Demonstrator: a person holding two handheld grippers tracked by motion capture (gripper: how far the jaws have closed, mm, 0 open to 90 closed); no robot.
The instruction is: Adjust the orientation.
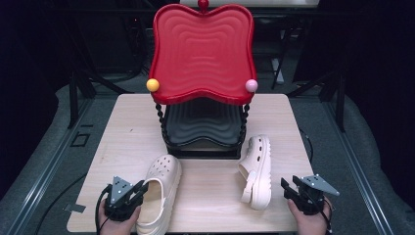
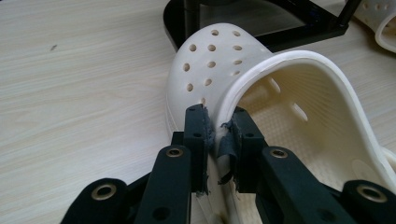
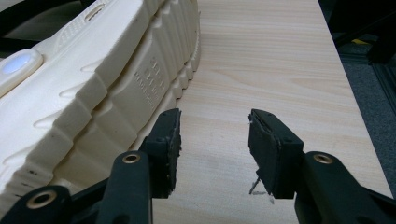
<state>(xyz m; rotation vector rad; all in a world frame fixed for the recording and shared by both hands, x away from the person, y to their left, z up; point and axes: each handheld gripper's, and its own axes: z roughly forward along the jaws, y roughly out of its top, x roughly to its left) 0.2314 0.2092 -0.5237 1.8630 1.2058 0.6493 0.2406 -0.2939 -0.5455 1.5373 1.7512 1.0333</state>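
My left gripper (image 2: 218, 135) pinches the side wall of the cream foam clog with round holes (image 1: 159, 191), which stands upright at 7 o'clock on the pale wooden table (image 1: 122, 132), its heel near the front edge. My right gripper (image 3: 214, 140) is open with nothing between its pads, beside the second cream clog (image 1: 257, 169), which lies on its side at 5 o'clock. The red wavy two-tier tray stand (image 1: 203, 51) at 12 o'clock holds nothing; the table's left part is free.

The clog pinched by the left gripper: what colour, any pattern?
Plain cream clog, with round holes across its toe; the left gripper view shows it best.
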